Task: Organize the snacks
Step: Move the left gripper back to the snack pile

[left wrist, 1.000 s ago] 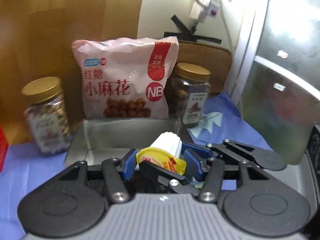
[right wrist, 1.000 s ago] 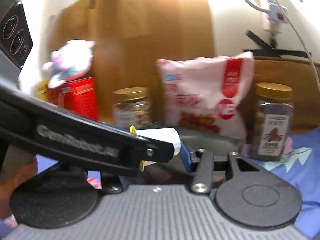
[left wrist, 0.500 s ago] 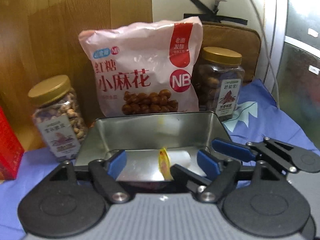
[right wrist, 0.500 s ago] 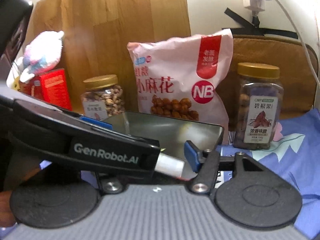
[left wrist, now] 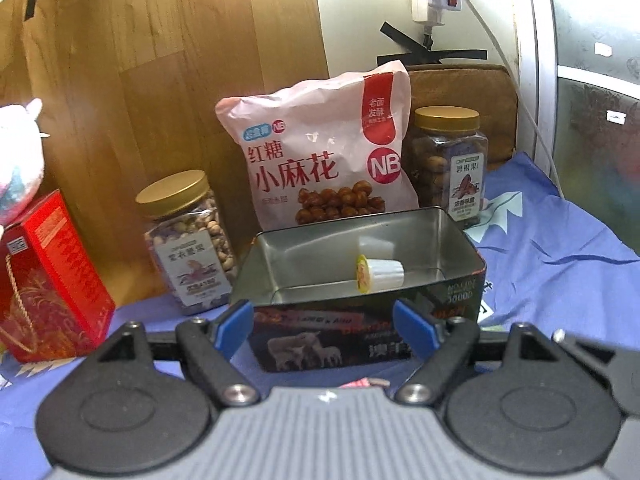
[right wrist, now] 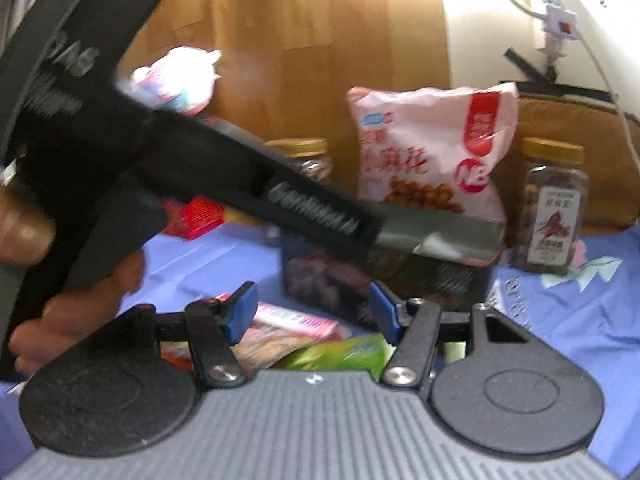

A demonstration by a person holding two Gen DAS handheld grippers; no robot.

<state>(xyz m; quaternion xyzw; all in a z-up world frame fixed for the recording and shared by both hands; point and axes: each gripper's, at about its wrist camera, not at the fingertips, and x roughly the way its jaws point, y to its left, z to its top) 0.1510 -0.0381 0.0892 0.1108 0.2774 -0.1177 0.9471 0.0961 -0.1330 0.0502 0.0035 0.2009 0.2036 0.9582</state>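
An open metal tin (left wrist: 460, 236) stands on the blue cloth; in the right wrist view the tin (right wrist: 332, 276) is partly hidden. A small white jelly cup with a yellow lid (left wrist: 380, 274) lies on its side inside the tin. My left gripper (left wrist: 324, 326) is open and empty, just in front of the tin's near wall. My right gripper (right wrist: 312, 312) is open and empty, low over loose snack packets: a pink one (right wrist: 296, 322) and a green one (right wrist: 344, 354). The left gripper's black body (right wrist: 248, 184) crosses the right wrist view.
Behind the tin stand a pink snack bag (left wrist: 324, 160), a nut jar (left wrist: 188, 240) on the left and a darker jar (left wrist: 450, 164) on the right. A red box (left wrist: 48, 280) and a plush toy (left wrist: 16, 160) are far left. A wooden panel is behind.
My left gripper let go of the jelly cup, which now lies in the tin, and pulled back and opened. My right gripper drew back and dropped towards the loose packets.
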